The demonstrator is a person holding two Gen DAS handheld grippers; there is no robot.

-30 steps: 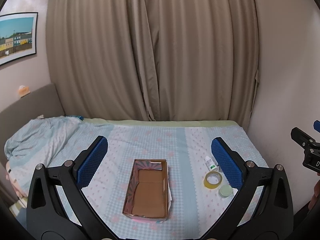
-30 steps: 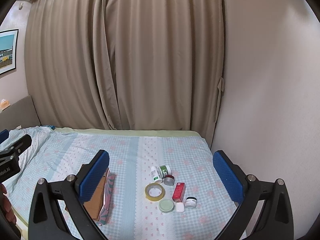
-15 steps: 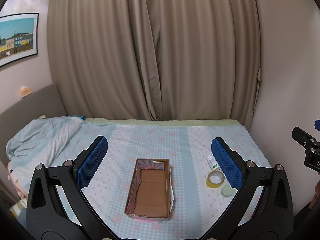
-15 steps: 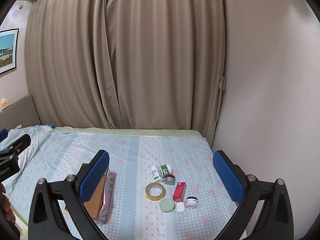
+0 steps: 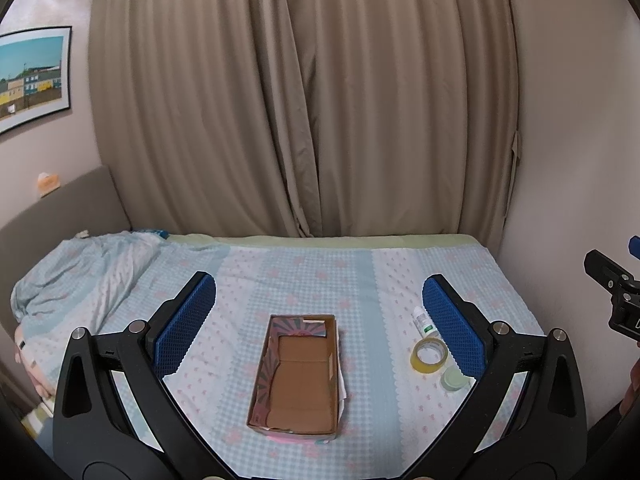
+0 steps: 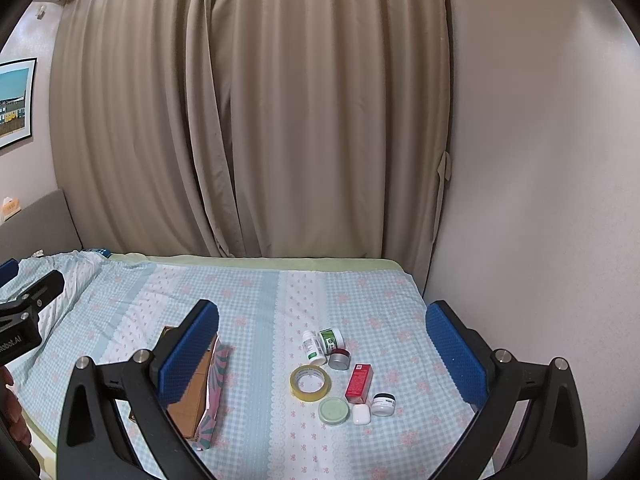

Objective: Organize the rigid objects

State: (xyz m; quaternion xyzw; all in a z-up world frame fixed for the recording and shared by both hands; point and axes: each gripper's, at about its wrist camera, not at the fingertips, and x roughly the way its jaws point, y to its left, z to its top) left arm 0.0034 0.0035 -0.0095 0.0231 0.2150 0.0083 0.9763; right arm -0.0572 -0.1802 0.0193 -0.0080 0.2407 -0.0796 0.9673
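An empty cardboard box with a patterned rim lies on the bed; its side shows in the right wrist view. My left gripper hovers above it, open and holding nothing. A cluster of small items lies to the box's right: a yellow tape roll, a green round lid, a red carton, a white bottle, a green-labelled jar, a grey tin, a white case and a small cream jar. My right gripper is open above them, well clear.
The bed has a blue checked sheet, with a crumpled quilt at the left by the headboard. Beige curtains hang behind. A wall borders the bed's right side.
Both views have shifted slightly: the left gripper has drifted a little left and back, so the box and tape sit further right. The items have not moved.
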